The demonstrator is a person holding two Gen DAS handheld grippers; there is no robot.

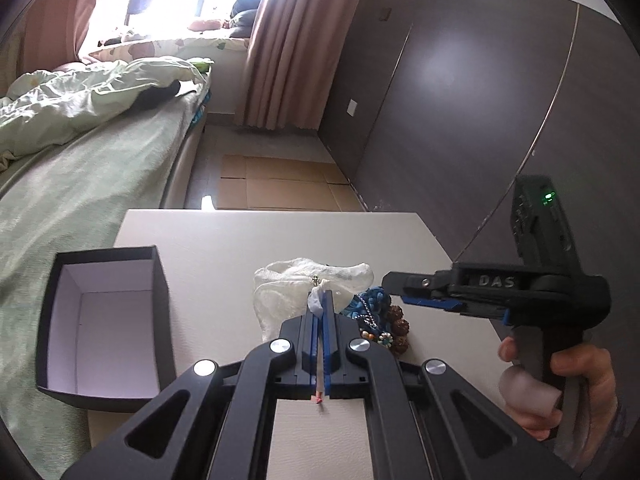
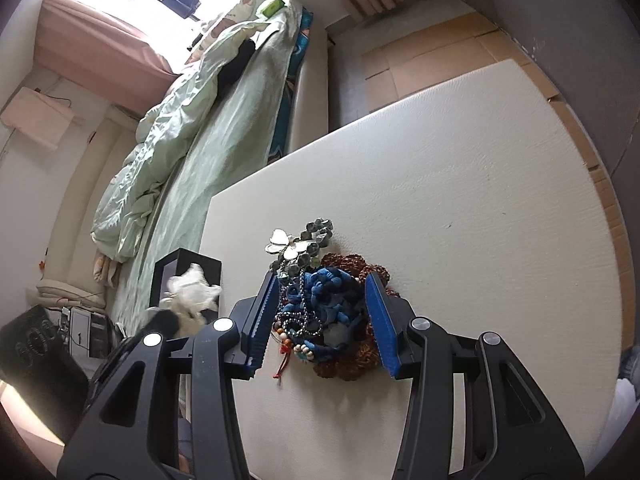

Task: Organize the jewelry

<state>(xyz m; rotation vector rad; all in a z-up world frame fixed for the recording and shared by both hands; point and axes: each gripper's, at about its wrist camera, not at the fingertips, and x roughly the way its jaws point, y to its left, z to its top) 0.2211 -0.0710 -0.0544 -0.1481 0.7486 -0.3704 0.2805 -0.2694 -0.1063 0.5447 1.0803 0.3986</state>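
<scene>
Now your left gripper [image 1: 320, 300] pinches the soft, light white bag [image 1: 312, 280]; your open right gripper [image 2: 324, 316] straddles the tangly beads [image 2: 320, 312], so grab the thick blue bunch.

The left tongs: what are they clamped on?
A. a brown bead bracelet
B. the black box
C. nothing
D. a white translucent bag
D: the left tongs are shut on a corner of the white translucent bag, while the black box sits apart, open.
</scene>
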